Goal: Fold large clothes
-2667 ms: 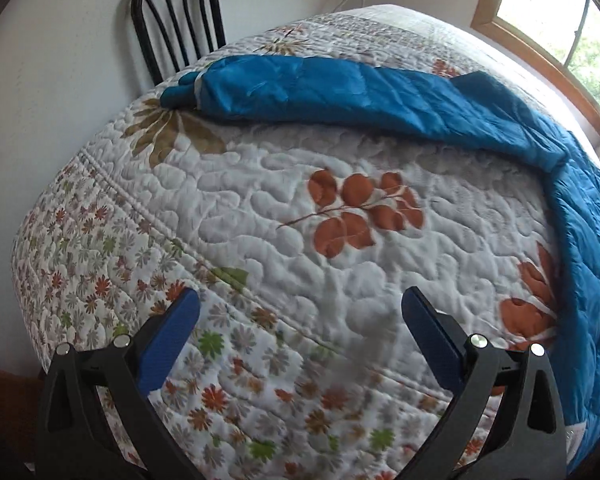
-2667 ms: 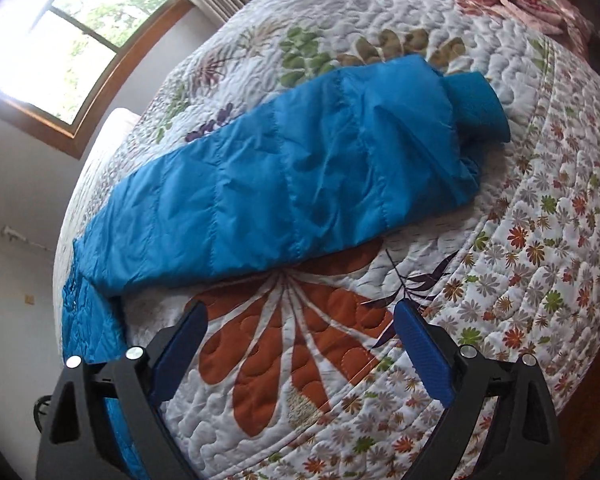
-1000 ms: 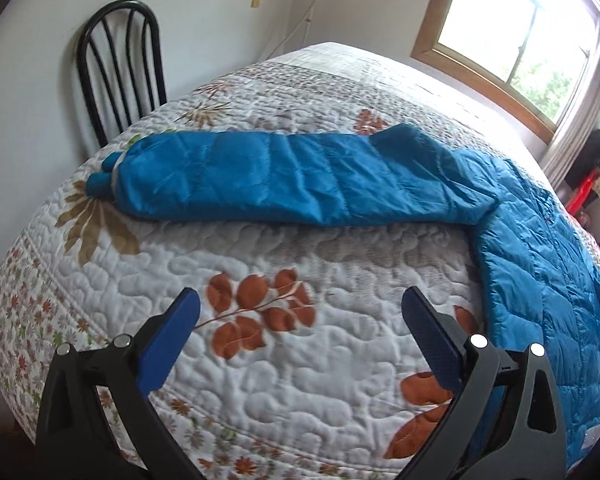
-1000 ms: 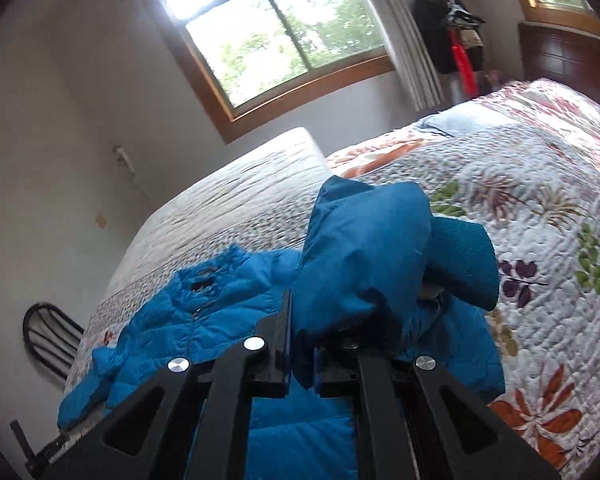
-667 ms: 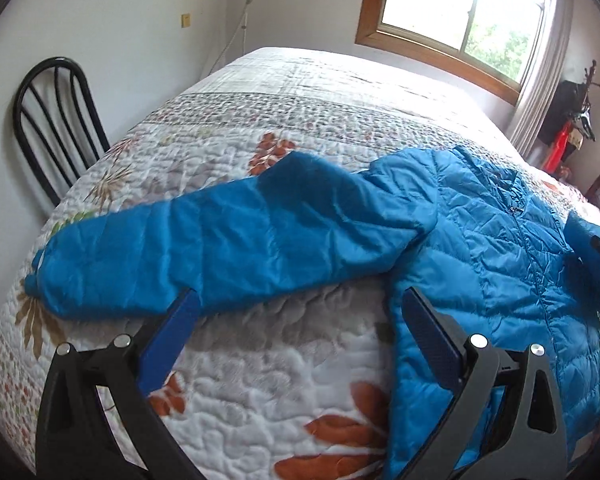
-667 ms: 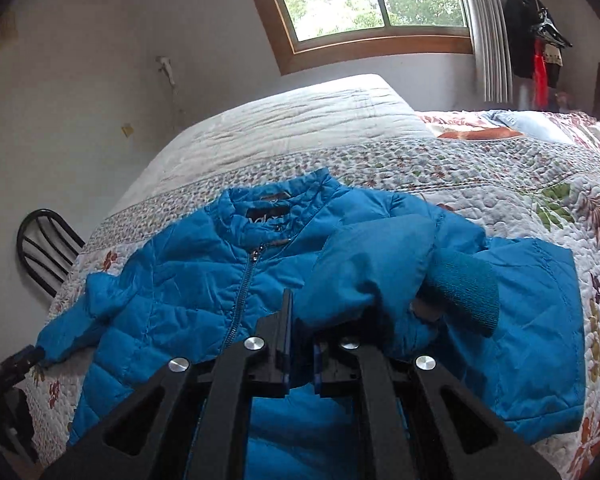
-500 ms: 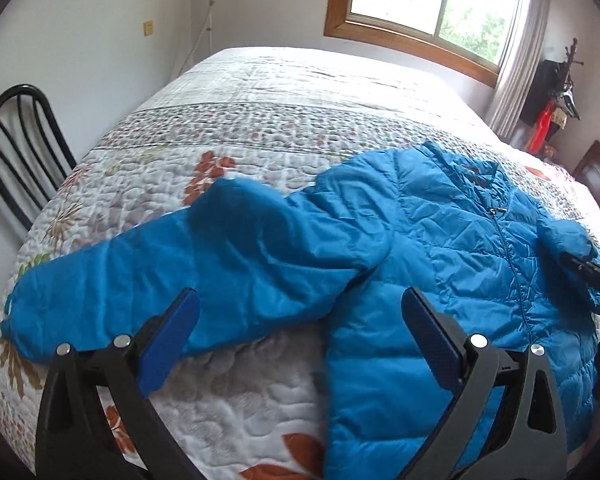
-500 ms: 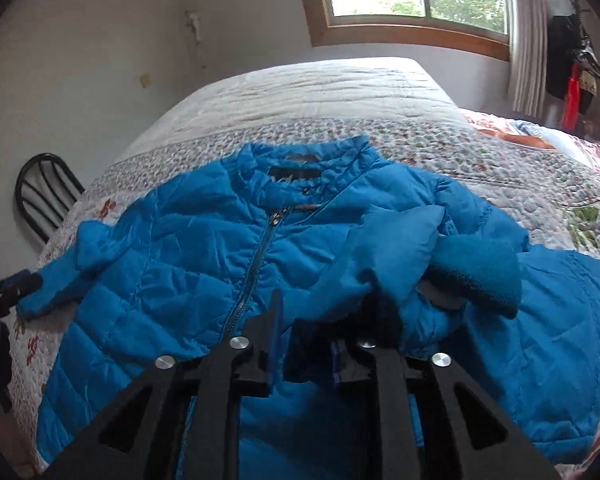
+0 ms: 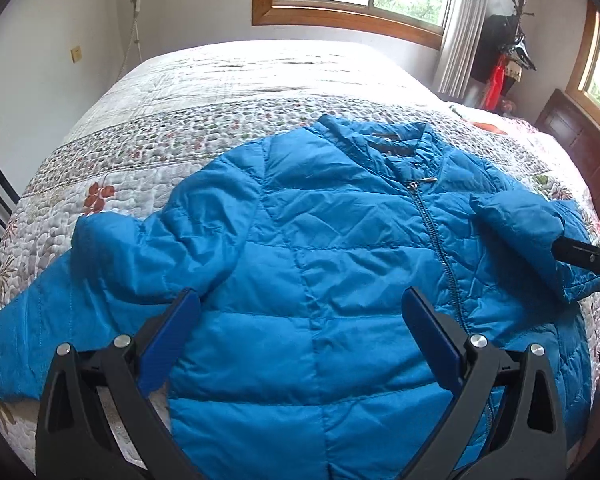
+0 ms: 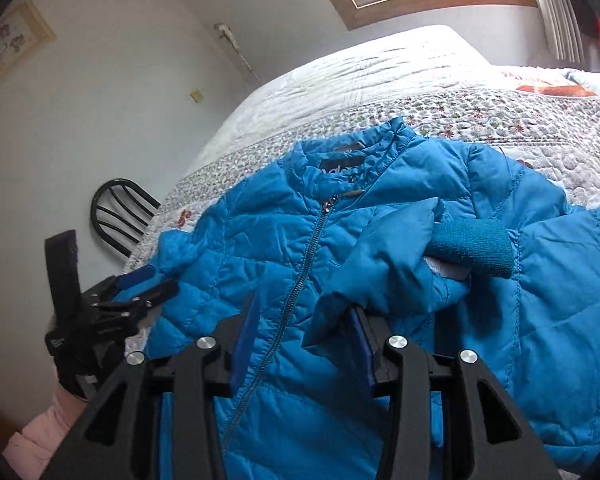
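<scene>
A blue puffer jacket [image 9: 332,240] lies zip-up on the quilted bed [image 9: 240,80]. Its one sleeve [image 9: 40,332] stretches out to the lower left. The other sleeve [image 10: 384,256], with a knit cuff [image 10: 472,248], is folded over the jacket's front. My right gripper [image 10: 304,320] hovers over the zip with its jaws opening. A loose edge of that folded sleeve rests against the right finger, and the pads do not press on it. My left gripper [image 9: 300,300] stands wide open above the jacket's lower body, with nothing between its fingers.
A black chair [image 10: 120,212] stands by the bed's left side against the wall. Dark wooden furniture [image 9: 572,140] and hanging things [image 9: 504,52] are at the far right. A person's pink sleeve [image 10: 40,432] shows behind the left gripper [image 10: 156,280].
The right gripper carried the sleeve over the jacket's front, lowered, and its jaws parted off the fabric. The left gripper swung from the outstretched sleeve to above the jacket's body.
</scene>
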The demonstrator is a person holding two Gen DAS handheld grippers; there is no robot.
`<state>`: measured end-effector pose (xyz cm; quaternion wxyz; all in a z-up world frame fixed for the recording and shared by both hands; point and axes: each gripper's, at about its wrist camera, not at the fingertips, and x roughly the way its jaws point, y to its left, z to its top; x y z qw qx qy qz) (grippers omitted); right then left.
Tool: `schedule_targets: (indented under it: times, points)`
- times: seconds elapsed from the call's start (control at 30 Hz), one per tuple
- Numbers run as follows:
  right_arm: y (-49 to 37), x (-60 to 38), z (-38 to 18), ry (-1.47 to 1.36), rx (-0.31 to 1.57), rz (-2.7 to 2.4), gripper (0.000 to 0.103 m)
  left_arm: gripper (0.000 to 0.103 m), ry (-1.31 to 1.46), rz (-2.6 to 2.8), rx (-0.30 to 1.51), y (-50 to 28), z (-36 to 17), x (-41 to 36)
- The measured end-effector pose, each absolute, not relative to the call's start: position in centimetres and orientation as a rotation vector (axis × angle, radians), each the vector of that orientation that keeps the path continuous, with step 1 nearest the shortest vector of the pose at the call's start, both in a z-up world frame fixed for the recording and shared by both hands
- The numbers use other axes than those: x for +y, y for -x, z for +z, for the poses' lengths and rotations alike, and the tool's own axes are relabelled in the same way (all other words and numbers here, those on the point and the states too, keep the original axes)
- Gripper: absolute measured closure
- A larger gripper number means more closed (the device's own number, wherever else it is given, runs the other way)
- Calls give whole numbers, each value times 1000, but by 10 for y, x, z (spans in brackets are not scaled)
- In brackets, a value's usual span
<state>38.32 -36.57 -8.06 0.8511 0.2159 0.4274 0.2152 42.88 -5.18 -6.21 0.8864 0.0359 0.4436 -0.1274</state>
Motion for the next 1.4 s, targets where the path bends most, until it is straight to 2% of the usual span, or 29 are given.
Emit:
schedule_targets:
  times: [0.23,0.5,0.77,0.83,0.9,0.93,1.0,1.07,1.13,1.4]
  points:
    - [-380,-375,-82,-447,1072,470,54,3,-107,-319,948,-428,-68,-91]
    - [-363,-460,-75,-342,1041,-31,53,3,-143,-391,961,-425,-67,-140]
    - [-350,-503,-69,-414,982,-85,53,3,-208,-532,1019,-421,-89,-223]
    - [-349,-503,-68,-411,976,-94,53,12,-268,-522,1022,-420,-97,-242]
    - [-352,-503,-70,-409,984,-98,53,42,-294,-531,1049,-422,-106,-253]
    - [-353,-502,-71,-410,989,-95,53,48,-280,-547,1073,-423,-109,-254]
    - [-354,-500,-72,-405,993,-94,53,70,-247,-565,1081,-424,-111,-251]
    - [-353,-500,-72,-409,989,-87,53,87,-226,-560,1065,-423,-106,-244]
    - [-352,-499,-72,-421,984,-73,53,94,-187,-552,1050,-424,-100,-231]
    - [-362,-479,-78,-440,1005,43,53,95,-94,-416,935,-425,-71,-153]
